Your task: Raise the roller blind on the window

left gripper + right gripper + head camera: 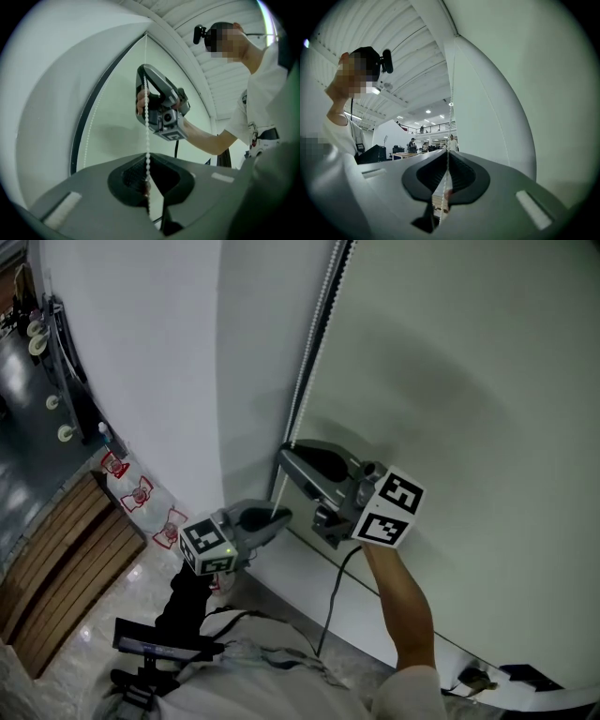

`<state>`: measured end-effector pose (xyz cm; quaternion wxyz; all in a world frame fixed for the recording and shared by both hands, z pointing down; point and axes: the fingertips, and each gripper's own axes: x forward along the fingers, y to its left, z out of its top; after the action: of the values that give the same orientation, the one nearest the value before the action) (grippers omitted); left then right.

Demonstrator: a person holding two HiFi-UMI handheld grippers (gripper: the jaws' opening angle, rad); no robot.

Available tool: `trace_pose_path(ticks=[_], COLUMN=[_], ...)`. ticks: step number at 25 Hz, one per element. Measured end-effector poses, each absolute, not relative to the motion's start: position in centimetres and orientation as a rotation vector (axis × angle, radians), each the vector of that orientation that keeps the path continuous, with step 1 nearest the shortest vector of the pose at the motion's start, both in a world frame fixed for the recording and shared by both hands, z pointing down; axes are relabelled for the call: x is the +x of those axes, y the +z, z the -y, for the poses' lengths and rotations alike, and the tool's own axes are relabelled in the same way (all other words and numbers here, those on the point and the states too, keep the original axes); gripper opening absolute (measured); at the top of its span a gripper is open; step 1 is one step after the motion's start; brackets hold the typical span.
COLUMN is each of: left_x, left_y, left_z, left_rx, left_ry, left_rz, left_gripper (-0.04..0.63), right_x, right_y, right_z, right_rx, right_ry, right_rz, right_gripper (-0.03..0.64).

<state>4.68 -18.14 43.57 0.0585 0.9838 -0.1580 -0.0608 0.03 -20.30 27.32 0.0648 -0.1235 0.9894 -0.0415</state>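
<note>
**Left tongs (281, 515) and right tongs (287, 454) both clamped on the chain, blind low**

The roller blind (450, 381) hung as a pale green sheet and filled the head view to the right of its chain. Its lower edge seemed to sit far down, close to the sill. From that I judged that little of the raising was done and nearly all of it was left.

The bead chain (314, 343) ran taut down the blind's left edge and passed through both tongs. In the left gripper view, the left tongs' 2 jaws were closed together with the chain pinched between them. From there the beads rose straight to the right tongs, which sat higher on the same strand. In the right gripper view, those jaws were likewise closed on the chain, with only the beads' width between them. With 1 grip above the other, this looked like a hand-over-hand pull.

Left of the chain stood a white wall (159, 362). Below it lay a glossy floor (94, 652).
</note>
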Motion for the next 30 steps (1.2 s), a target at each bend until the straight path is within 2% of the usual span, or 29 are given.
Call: trace_pose_path(ticks=[9,15,16,18,30], left_x=[4.9,5.3,5.3,5.3,5.2], left_y=[44.9,45.2,45.0,44.8,44.9], left_z=[18.2,17.5,17.4,17.4,17.5], left_rx=[2.965,2.950,2.956,2.960,2.959], left_ry=[-0.116,-0.135,-0.138,-0.145,-0.135], left_rz=[0.479,0.441,0.436,0.436,0.441], left_gripper=[-0.002,-0.002,-0.002,-0.002,-0.002], right_x=[-0.7,0.1,0.0,-0.2,0.0], right_y=[36.8,36.7,36.9,37.1,25.5], right_z=[19.6,19.0,18.9,18.6,22.0], right_rx=[-0.398,-0.396,-0.401,-0.389,-0.330], right_ry=[-0.370,-0.355,-0.311,-0.266,-0.078], right_rz=[-3.077,-3.059,-3.088,-3.117,-2.962], right_gripper=[0.015,0.020,0.031,0.134,0.138])
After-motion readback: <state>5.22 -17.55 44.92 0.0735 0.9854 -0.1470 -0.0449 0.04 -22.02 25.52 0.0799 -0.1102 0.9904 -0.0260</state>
